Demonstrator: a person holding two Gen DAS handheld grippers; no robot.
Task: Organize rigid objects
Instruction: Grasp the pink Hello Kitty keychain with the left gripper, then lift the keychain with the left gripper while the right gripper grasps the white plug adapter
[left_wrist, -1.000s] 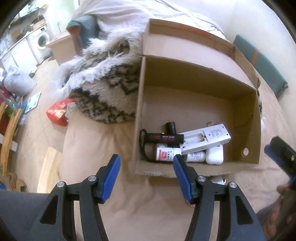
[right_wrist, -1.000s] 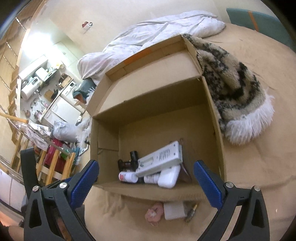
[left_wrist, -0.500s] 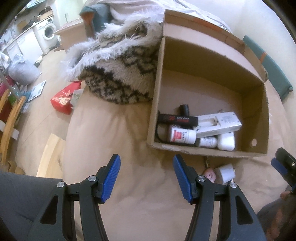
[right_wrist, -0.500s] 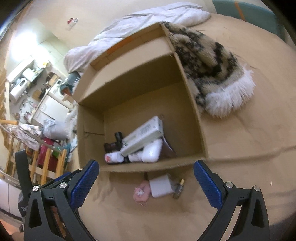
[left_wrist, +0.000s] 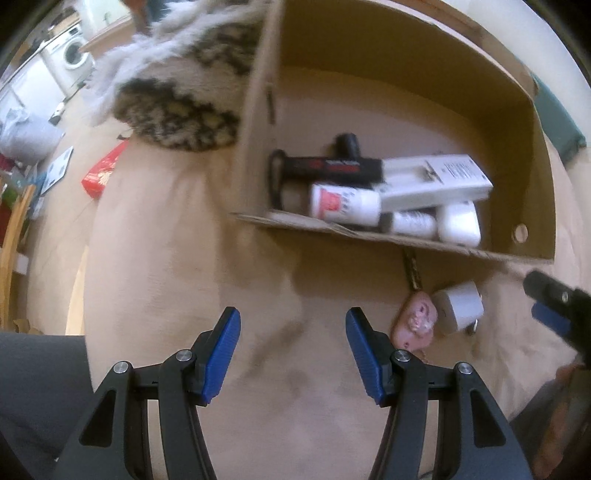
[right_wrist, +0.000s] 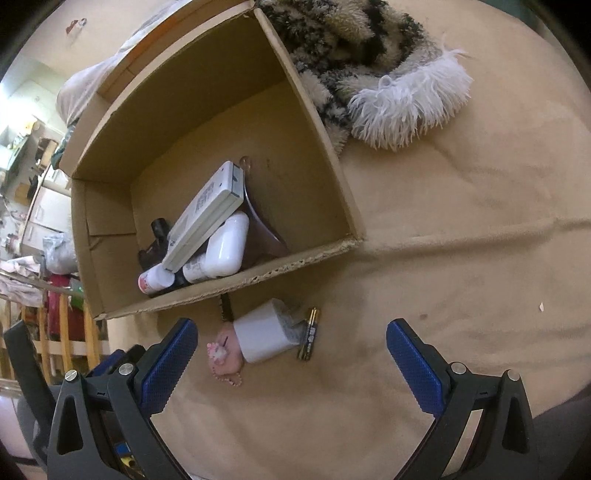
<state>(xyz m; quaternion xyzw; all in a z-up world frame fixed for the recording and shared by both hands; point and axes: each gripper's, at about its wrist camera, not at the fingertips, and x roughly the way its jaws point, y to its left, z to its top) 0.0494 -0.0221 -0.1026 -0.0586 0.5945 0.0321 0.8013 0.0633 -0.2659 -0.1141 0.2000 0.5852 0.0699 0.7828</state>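
Note:
An open cardboard box (left_wrist: 436, 245) (right_wrist: 303, 258) lies on a tan bed cover. Inside it are a white remote (left_wrist: 436, 181) (right_wrist: 207, 218), a black flashlight (left_wrist: 332, 168), white bottles (left_wrist: 343, 205) (right_wrist: 155, 280) and a white case (left_wrist: 458, 223) (right_wrist: 227, 245). In front of the box lie a white charger (left_wrist: 460, 308) (right_wrist: 264, 334), a pink trinket (left_wrist: 415, 325) (right_wrist: 223, 356) and a battery (right_wrist: 309, 334). My left gripper (left_wrist: 293, 350) is open and empty, left of the charger. My right gripper (right_wrist: 291, 363) is open and empty, just in front of the charger and trinket.
A furry black-and-white throw (left_wrist: 184, 96) (right_wrist: 369, 74) lies beside the box. A red packet (left_wrist: 103, 173) lies on the floor to the left, with a washing machine (left_wrist: 74, 59) beyond. The other gripper (left_wrist: 554, 310) shows at the right edge of the left wrist view.
Both grippers have pulled back from the box and tilted down. The charger, trinket and battery in front of the box have come into fuller view. Both stay open.

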